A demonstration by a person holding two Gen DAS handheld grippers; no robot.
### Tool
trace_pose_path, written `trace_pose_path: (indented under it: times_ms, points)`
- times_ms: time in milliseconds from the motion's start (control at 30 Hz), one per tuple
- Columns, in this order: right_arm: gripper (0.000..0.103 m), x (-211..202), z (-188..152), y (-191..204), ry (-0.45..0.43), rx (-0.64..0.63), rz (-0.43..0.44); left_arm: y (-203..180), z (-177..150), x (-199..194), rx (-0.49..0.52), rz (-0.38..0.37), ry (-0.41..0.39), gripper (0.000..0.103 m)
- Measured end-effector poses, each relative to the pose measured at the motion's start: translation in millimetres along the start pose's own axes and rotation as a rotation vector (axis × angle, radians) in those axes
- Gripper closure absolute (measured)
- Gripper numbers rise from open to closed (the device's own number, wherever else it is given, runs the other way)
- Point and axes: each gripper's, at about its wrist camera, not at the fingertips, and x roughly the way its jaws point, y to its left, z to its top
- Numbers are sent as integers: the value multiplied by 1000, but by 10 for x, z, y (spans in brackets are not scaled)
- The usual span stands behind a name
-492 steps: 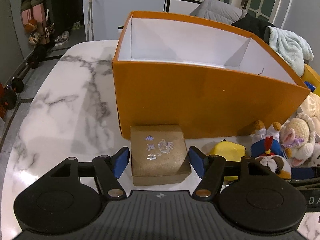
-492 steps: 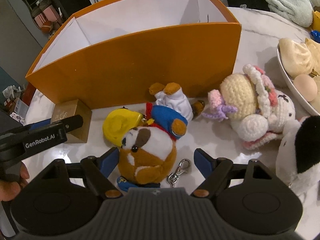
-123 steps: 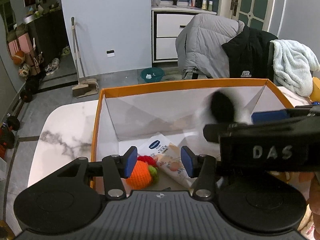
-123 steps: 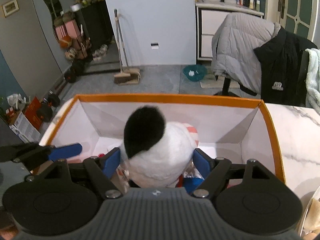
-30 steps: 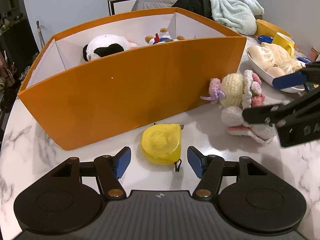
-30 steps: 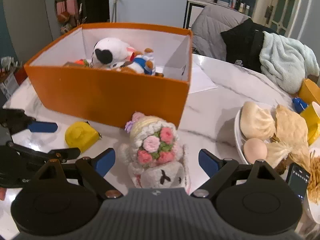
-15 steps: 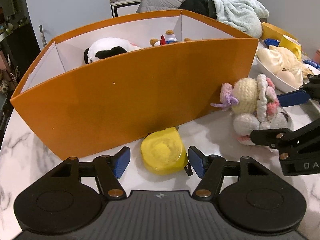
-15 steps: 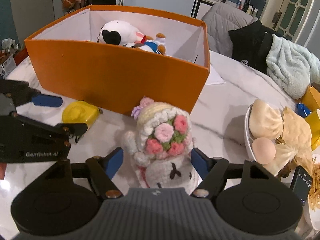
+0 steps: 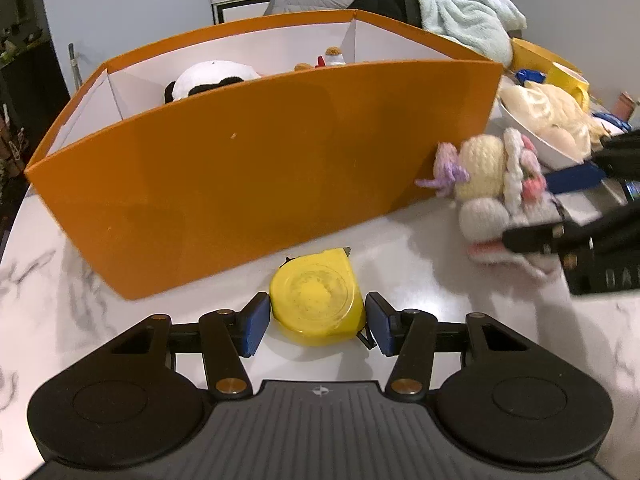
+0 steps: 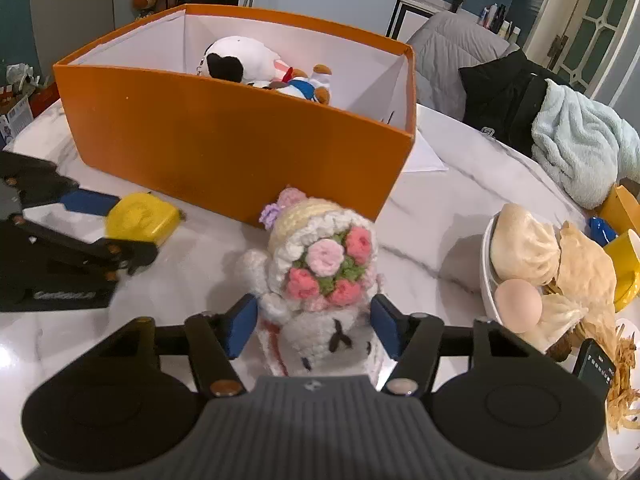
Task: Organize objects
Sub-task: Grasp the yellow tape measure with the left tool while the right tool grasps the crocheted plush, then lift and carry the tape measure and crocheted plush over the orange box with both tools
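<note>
A yellow tape measure [image 9: 318, 304] lies on the marble table in front of the orange box [image 9: 280, 176]. My left gripper [image 9: 316, 326] has its blue pads on both sides of it, touching or nearly so. A crocheted sheep doll with pink flowers [image 10: 320, 272] lies on the table between the pads of my right gripper [image 10: 312, 326], which press its sides. The doll [image 9: 492, 196] also shows in the left wrist view. The box [image 10: 240, 128] holds a black-and-white plush [image 10: 236, 58] and a duck plush [image 10: 304, 84].
A white bowl with buns and an egg [image 10: 516, 268] stands at the right. Yellow cups [image 10: 624, 256] and a pale blue towel [image 10: 584, 152] are behind it. A sheet of paper [image 10: 424, 156] lies beside the box. Chairs with jackets stand beyond the table.
Both grippers moved forward and closed in: the left around the tape measure, the right around the sheep doll. The earlier plush toys now lie inside the box.
</note>
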Motion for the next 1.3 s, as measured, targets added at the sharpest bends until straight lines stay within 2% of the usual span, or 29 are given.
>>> trace_pose_path:
  times_ms: [167, 300, 367, 433, 533, 633, 700, 933, 1033, 1100, 1300]
  points:
    - [43, -15, -40, -18, 18, -1, 9, 69, -173, -155, 6, -25, 13, 42]
    - [45, 5, -34, -50, 86, 24, 22, 114, -270, -246, 0, -34, 25, 42]
    - [45, 26, -23, -90, 134, 77, 34, 124, -291, -276, 3, -35, 33, 42]
    - [44, 32, -17, -89, 140, 96, 37, 139, -307, -295, 4, -36, 38, 42]
    - [32, 39, -13, -40, 111, 91, 3, 139, -316, -309, 8, -36, 37, 42]
    - [29, 50, 3, -8, 82, 91, -21, 142, -318, -316, 10, -38, 37, 42]
    - [19, 68, 28, 2, 71, 100, -35, 143, -319, -315, 7, -39, 36, 41]
    - [19, 198, 61, 136, 82, 76, -48, 114, -329, -263, 27, -26, 58, 42]
    - [23, 232, 35, 191, 88, 26, -71, 134, -320, -264, 20, -25, 60, 44]
    - [33, 230, 25, 185, 92, 5, -78, 141, -319, -265, 20, -24, 59, 44]
    - [42, 177, 1, 69, 101, 40, -43, 149, -320, -285, 32, -24, 66, 44]
